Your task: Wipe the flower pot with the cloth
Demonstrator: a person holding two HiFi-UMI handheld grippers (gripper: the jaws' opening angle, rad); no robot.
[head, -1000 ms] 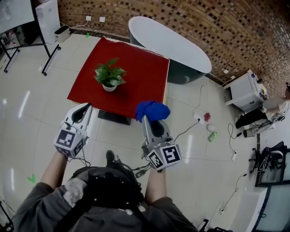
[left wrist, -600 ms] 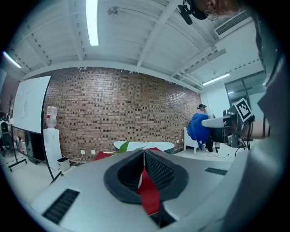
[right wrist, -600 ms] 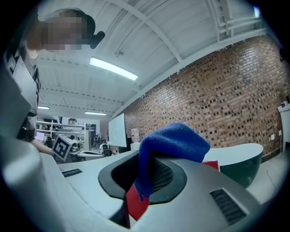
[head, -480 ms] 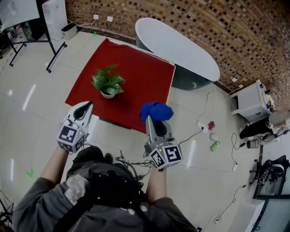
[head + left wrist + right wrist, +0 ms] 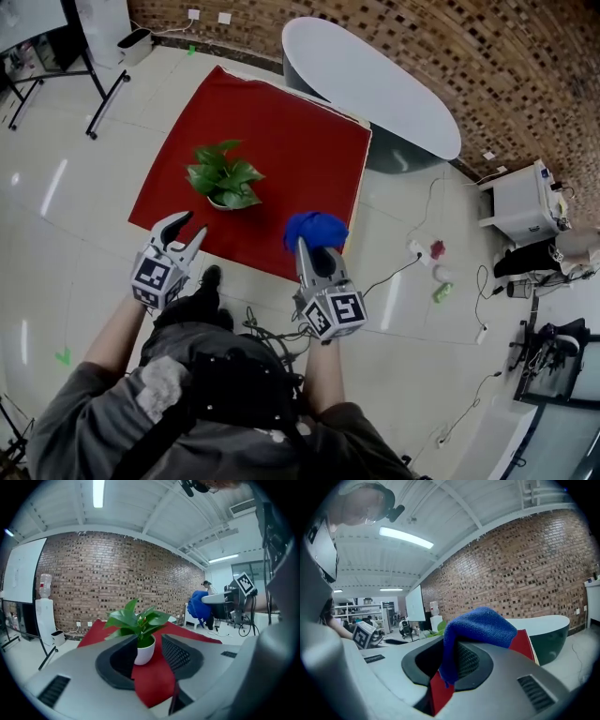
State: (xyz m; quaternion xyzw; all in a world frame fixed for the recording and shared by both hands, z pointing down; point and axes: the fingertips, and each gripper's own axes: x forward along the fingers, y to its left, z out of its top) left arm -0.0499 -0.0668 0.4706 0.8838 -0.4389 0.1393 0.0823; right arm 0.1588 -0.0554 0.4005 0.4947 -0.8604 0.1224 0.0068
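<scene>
We held 2 grippers at the near edge of the red table (image 5: 291, 141). The flower pot (image 5: 144, 652) stood upright on it, straight ahead of our left gripper (image 5: 190, 231), the nearer 1, whose empty jaws were opening. Our right gripper (image 5: 317, 251) clamped the blue cloth (image 5: 316, 228), with the pot off to its left.

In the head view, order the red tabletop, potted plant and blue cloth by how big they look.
1. red tabletop: clearly largest.
2. potted plant and blue cloth: about alike; the cloth is nearer the camera, so unranked.
</scene>
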